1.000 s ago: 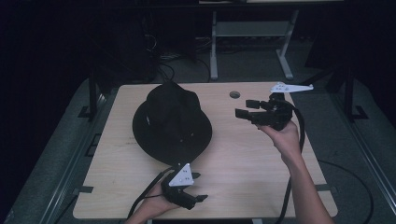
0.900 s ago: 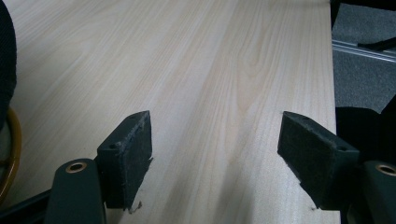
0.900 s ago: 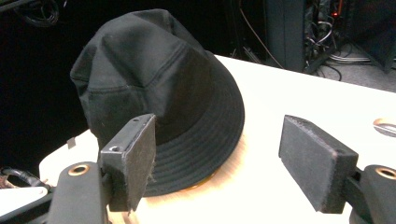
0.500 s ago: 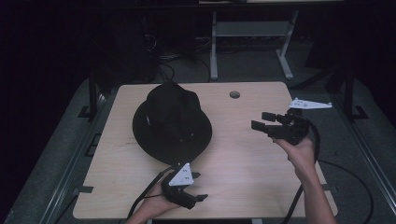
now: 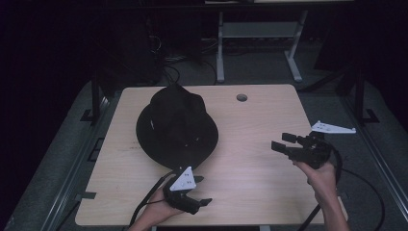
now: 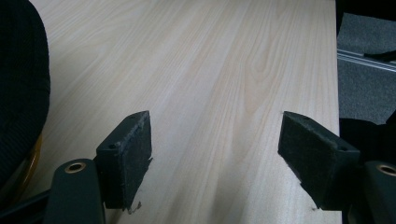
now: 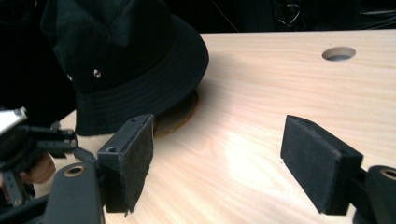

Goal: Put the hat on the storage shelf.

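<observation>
In the high view the black hat [image 5: 176,126] sat on the desk [image 5: 250,183] left of its middle, nearer the far edge. The left gripper [image 5: 198,190] lay near the near edge, just short of the hat's brim, jaws spread and holding nothing. The right gripper [image 5: 283,141] was held at the right edge, well apart from the hat, jaws likewise apart and empty, pointing towards the hat. The person's forearms were cut off at the bottom of the view. In the left gripper view the left gripper [image 6: 215,154] stood wide open over bare wood, nothing between its pads; the hat [image 6: 21,79] was a dark mass cut off at the left, with a brownish rim beneath it, perhaps an object under the hat, too little shown to tell. In the right gripper view the right gripper [image 7: 217,154] was wide open and empty above the desk; the hat [image 7: 126,56] rested beyond its left jaw, and the left gripper [image 7: 42,140] showed dimly at the lower left.
</observation>
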Available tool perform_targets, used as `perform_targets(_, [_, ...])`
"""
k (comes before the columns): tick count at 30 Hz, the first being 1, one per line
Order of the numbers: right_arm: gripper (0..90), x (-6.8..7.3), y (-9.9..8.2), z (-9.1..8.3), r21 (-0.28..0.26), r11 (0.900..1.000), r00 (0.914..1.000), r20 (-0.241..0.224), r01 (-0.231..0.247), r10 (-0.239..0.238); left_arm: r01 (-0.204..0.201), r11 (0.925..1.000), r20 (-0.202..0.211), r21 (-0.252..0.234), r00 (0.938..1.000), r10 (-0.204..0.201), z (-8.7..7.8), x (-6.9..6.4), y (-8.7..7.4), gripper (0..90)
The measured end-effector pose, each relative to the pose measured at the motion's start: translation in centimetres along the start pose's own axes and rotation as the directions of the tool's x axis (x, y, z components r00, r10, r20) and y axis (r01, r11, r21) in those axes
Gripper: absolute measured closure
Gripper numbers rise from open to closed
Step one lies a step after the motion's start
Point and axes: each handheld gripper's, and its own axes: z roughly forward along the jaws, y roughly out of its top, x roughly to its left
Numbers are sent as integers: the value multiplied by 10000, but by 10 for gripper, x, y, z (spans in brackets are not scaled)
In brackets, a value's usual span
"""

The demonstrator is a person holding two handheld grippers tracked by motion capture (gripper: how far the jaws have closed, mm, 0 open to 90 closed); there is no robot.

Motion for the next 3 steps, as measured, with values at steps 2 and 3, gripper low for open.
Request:
perform_targets(2, [243, 0, -7, -3, -18, 10000, 10000, 4, -66, 66, -7, 10000, 17, 49, 10000, 7, 0, -1, 0, 251])
perform_targets(3, [242, 0, -11, -4, 25, 10000, 10000, 0, -47, 47, -24, 10000, 14, 58, 10000, 24, 0, -2, 0, 251])
